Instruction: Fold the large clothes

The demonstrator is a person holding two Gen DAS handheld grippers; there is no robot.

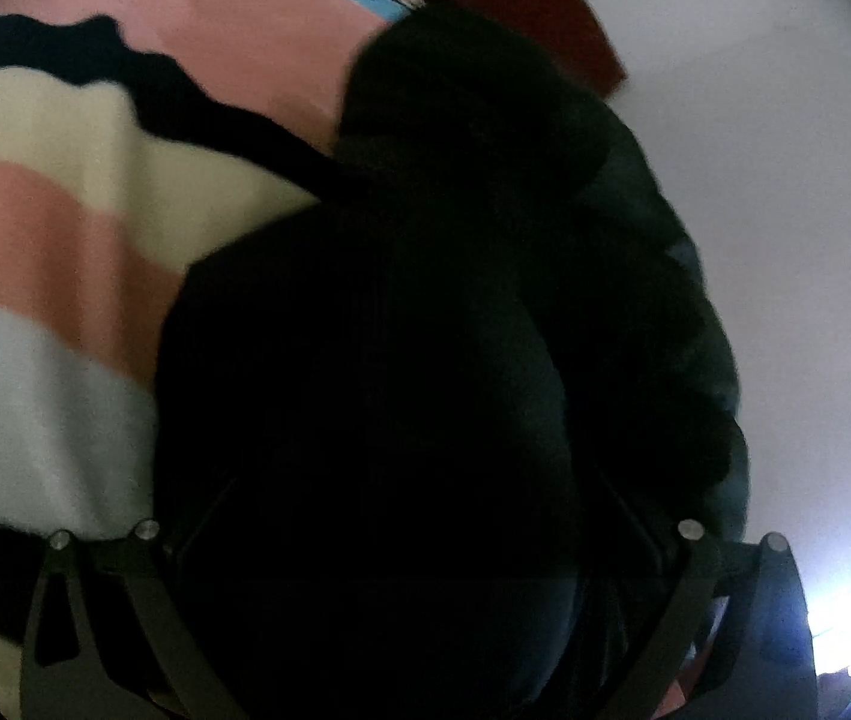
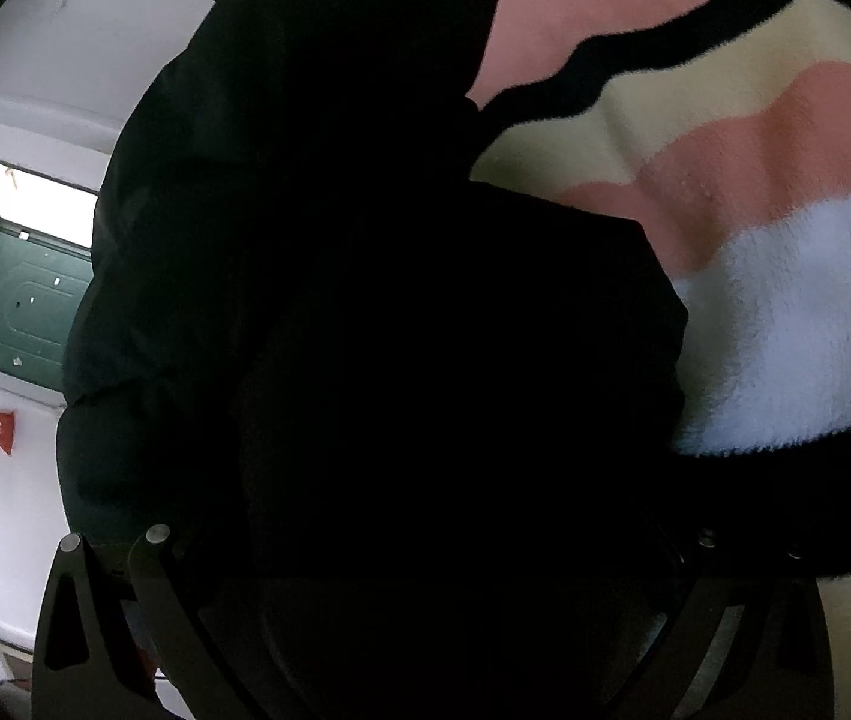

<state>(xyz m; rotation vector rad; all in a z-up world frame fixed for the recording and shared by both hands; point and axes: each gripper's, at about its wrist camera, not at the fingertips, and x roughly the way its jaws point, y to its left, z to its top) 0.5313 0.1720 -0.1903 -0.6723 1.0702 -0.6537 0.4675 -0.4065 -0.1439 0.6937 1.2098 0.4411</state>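
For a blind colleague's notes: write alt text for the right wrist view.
A dark, bulky hooded garment fills the frame, hiding the right gripper fingertips. Behind it lies a fluffy pink, cream, white and black striped blanket; a green door stands left.

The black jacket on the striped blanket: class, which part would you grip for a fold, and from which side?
Probably the outer edge of the black jacket, where its dark outline meets the striped blanket. Come in from the blanket side, low, because that border is the only clearly readable edge; the middle is one dark, bulky mass. Whether either gripper already holds cloth cannot be told.
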